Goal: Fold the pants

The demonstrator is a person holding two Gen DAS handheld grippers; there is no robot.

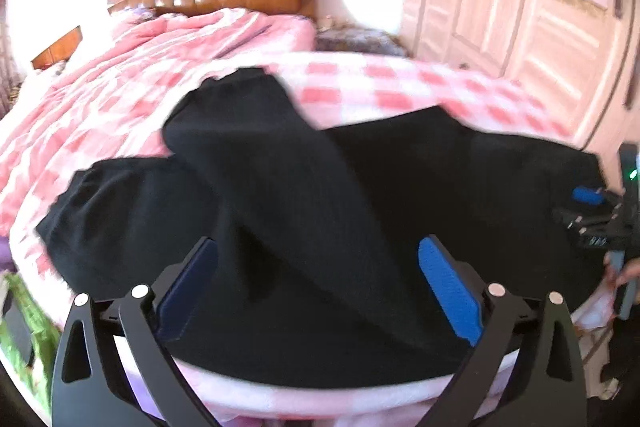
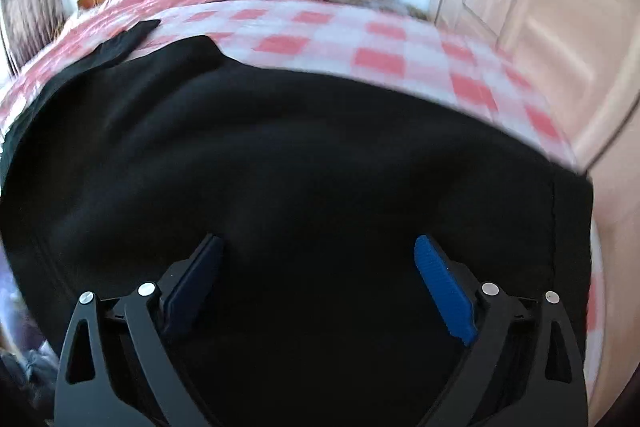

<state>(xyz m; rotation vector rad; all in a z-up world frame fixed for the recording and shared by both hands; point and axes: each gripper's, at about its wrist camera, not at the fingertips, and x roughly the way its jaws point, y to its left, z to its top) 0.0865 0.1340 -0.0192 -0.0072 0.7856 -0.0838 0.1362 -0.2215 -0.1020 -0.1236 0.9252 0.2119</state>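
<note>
While both the left hand-held gripper (image 1: 318,251) and right hand-held gripper (image 2: 318,247) stood wide and unloaded, the black pants (image 1: 360,187) lay lengthwise across the bed (image 1: 400,87), legs pointing left, checkered cover bare beyond.

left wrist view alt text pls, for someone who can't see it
Black pants lie crumpled on a bed with a pink-and-white checked cover, one leg crossing over the other. The open left gripper hovers over them, the right gripper at the right edge.

The black pants (image 1: 304,195) lie spread out on the bed, on a pink and white checked blanket. They are not folded flat: one leg lies crossed over the other, and the wide part reaches the near edge of the bed.
</note>
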